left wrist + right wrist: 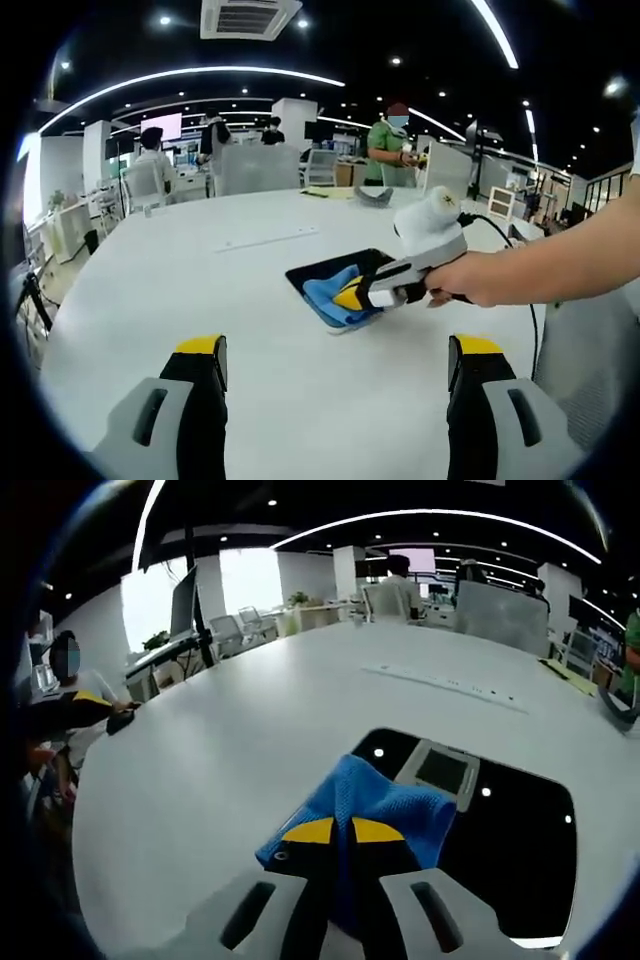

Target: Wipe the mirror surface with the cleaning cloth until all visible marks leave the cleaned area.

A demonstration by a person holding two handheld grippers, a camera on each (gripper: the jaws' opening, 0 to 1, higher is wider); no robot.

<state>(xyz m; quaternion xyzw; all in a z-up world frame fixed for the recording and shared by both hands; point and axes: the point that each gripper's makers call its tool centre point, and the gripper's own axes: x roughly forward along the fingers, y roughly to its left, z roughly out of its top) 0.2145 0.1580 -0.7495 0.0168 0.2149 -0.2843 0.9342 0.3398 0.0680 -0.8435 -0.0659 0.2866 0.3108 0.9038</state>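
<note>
A rectangular mirror (500,820) lies flat on the white table (230,740) and reflects the dark ceiling with its lights. On its near corner rests a blue cleaning cloth (385,805), and my right gripper (343,832) is shut on it. In the left gripper view the same mirror (335,268) and blue cloth (325,295) sit mid-table, with the right gripper (352,296) held by a hand (470,280) coming in from the right. My left gripper (335,365) hovers open over the bare table, nearer than the mirror, holding nothing.
A thin pale strip (265,240) lies on the table beyond the mirror. A grey object (373,195) sits near the far edge. People (390,140), desks and chairs stand past the table. A seated person (60,700) is at the table's left side.
</note>
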